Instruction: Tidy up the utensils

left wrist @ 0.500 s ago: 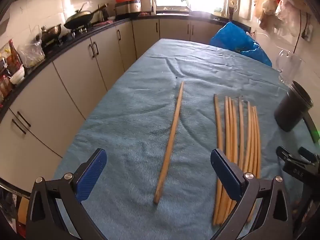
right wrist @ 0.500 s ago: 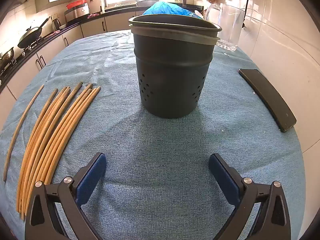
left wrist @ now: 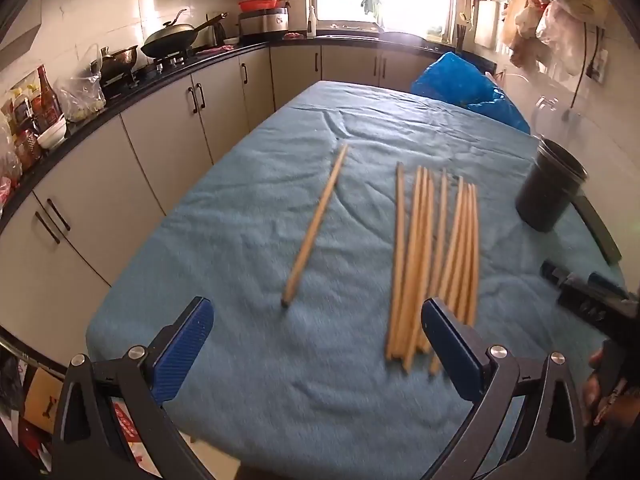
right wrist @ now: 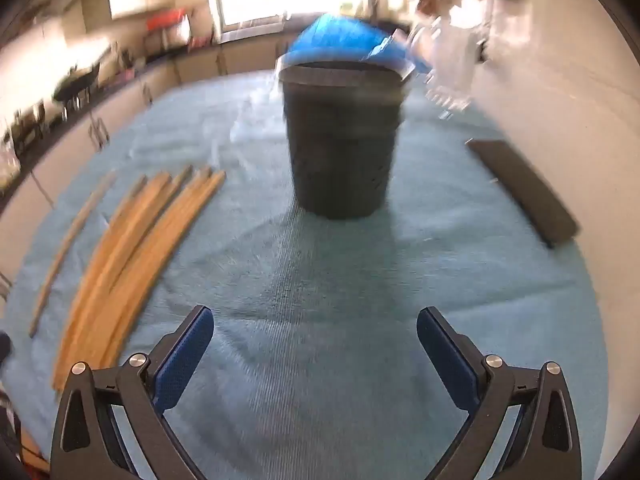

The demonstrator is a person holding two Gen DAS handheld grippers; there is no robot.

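Kitchen table under a blue cloth (left wrist: 240,380), chopsticks not yet gathered. Left gripper (left wrist: 316,344): jaws spread fully apart, nothing between the pads, pitched down toward the cloth. At its 12 o'clock lies the single chopstick (left wrist: 314,226), apart from the rest, its long axis running from near the gripper away toward 1 o'clock, the near tip just ahead of the gap between the jaws. At 1 to 2 o'clock, the bundle of chopsticks (left wrist: 436,268) lies side by side, long axes likewise pointing away, near ends beside the left gripper's right-hand pad. Right gripper (right wrist: 314,346): jaws equally wide, empty. The dark perforated holder (right wrist: 342,144) stands upright at its 12 o'clock, with the bundle off at 10 o'clock. Judgement: the left gripper is nearer the chopsticks and the right is nearer the holder, so a pick-up probably falls to the left, closing across a chopstick's long axis.
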